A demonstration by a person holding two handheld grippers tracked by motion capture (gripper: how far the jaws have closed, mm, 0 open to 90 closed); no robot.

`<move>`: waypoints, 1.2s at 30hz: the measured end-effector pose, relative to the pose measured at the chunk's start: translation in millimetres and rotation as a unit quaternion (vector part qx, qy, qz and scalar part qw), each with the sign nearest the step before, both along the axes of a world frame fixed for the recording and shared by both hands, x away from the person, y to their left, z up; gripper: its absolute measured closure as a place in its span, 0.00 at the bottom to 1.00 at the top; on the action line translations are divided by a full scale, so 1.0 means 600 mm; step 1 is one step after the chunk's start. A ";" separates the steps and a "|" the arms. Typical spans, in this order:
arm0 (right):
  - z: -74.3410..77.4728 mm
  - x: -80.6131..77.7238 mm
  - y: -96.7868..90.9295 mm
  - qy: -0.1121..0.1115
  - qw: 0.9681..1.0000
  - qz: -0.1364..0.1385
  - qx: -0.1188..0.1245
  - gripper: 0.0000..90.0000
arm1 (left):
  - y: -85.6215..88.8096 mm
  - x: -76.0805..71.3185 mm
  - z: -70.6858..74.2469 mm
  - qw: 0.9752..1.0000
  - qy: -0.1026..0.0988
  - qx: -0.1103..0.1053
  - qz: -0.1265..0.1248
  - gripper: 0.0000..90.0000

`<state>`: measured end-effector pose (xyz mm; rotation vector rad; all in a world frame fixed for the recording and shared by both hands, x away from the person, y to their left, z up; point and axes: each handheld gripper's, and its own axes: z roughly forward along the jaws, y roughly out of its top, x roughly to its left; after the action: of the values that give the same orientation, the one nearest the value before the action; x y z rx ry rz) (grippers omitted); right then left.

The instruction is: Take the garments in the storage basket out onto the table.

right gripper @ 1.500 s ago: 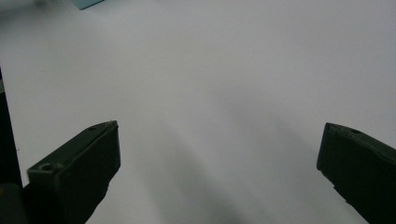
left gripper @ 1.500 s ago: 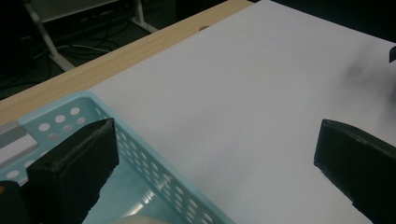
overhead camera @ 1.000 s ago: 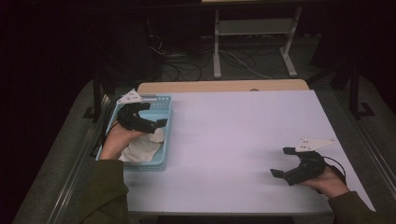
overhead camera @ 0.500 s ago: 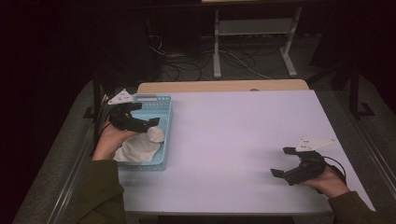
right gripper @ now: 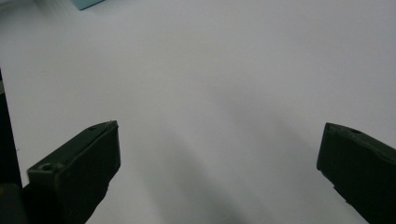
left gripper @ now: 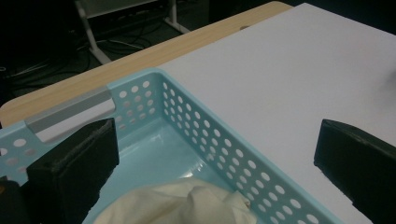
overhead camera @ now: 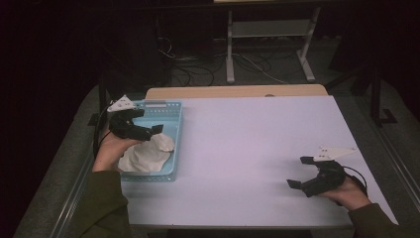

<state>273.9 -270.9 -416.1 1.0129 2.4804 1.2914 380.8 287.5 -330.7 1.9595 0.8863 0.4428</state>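
Note:
A light blue perforated basket (overhead camera: 174, 126) stands at the table's left edge with a crumpled white cloth (overhead camera: 147, 153) inside it. My left gripper (overhead camera: 147, 122) hovers open above the basket, holding nothing. In the left gripper view the basket wall (left gripper: 219, 149) runs between the wide-spread jaws and the cloth (left gripper: 187, 205) lies low in the middle. My right gripper (overhead camera: 300, 172) rests open near the table's front right, over bare white tabletop (right gripper: 210, 93), with nothing between its jaws.
The white table (overhead camera: 257, 144) has a wooden strip (overhead camera: 237, 91) along its far edge. Beyond it stand a metal frame (overhead camera: 267, 44) and loose cables on a dark floor. A corner of the basket (right gripper: 88, 3) peeks in at the top of the right gripper view.
My left gripper has lifted off the cloth and drawn back toward the basket's left side, open and empty. The cloth stays in the basket. The right gripper has not moved.

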 end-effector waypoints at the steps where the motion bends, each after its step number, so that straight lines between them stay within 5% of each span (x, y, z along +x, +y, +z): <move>1: 0.000 0.000 0.000 0.000 1.000 0.000 0.000 0.00 | 0.002 0.000 -0.001 1.000 0.001 0.000 0.001 0.00; 36: 0.002 -0.001 0.000 -0.005 1.000 -0.004 0.002 0.00 | 0.039 -0.011 -0.006 0.999 0.013 0.026 0.020 0.00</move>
<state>273.1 -270.9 -414.6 1.0148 2.4643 1.2961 374.3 311.0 -334.3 2.0030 0.9399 0.4680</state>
